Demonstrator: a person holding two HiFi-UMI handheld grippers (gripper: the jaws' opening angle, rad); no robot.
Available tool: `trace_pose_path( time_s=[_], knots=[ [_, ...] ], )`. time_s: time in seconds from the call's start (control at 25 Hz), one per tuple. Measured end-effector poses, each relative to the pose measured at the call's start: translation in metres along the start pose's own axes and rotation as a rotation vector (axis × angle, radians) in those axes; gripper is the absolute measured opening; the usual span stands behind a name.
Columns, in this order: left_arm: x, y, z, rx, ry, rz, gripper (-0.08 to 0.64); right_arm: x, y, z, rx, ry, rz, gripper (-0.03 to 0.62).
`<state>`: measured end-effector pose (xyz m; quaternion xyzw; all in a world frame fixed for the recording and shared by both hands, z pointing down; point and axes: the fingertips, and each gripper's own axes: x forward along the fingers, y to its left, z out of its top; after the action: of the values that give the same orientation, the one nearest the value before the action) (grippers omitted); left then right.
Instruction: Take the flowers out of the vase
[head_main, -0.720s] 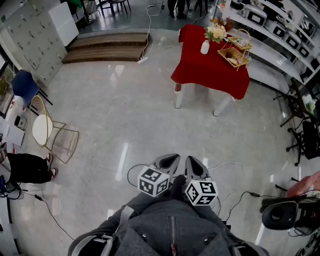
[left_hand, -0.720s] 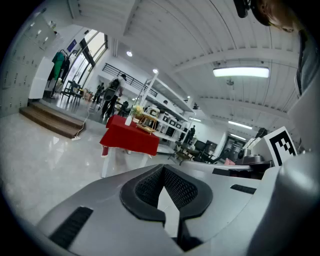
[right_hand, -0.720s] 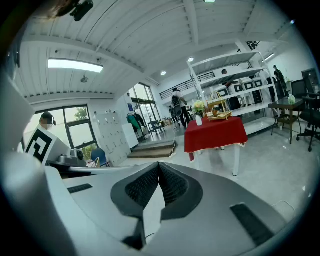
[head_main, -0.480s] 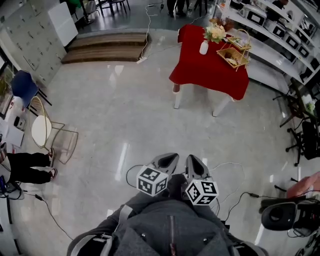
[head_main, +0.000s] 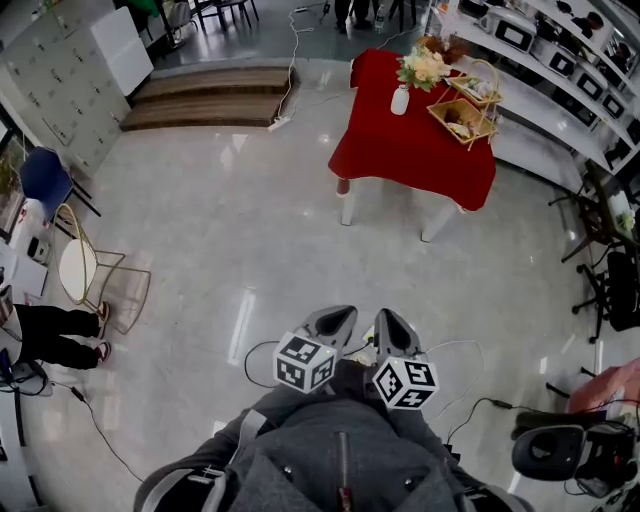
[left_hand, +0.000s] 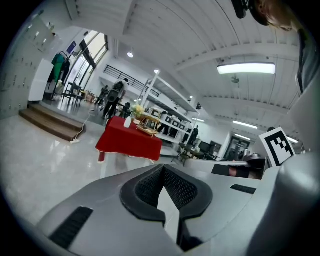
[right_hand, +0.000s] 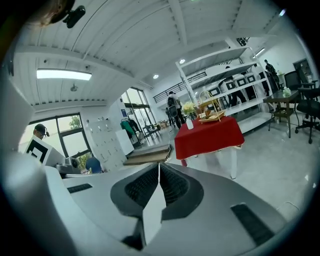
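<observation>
We find both tools held low and close to the person's body, well apart from the work. The left gripper (head_main: 338, 318) has its jaws pressed together with nothing between them, and the right gripper (head_main: 388, 322) is the same. The flowers (head_main: 425, 66) stand in the white vase (head_main: 400, 99) on the red-clothed table (head_main: 400, 160) across the floor, near a tiered basket (head_main: 462, 112).

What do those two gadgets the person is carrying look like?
Both are pale grey, wedge-shaped tools. The left gripper and right gripper each carry a white cube printed with black square markers, and their jaws are lined with dark ribbed pads. The person wears a grey zipped jacket.
</observation>
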<state>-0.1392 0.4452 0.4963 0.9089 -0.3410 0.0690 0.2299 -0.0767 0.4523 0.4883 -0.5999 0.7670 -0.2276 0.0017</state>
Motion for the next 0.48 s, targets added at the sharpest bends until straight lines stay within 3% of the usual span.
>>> trace_pose_path(
  time_s=[0.48],
  knots=[
    [0.115, -0.001, 0.034, 0.014, -0.032, 0.011, 0.008, 0.053, -0.095, 0.051, 0.005, -0.009, 0.035, 0.014]
  ],
)
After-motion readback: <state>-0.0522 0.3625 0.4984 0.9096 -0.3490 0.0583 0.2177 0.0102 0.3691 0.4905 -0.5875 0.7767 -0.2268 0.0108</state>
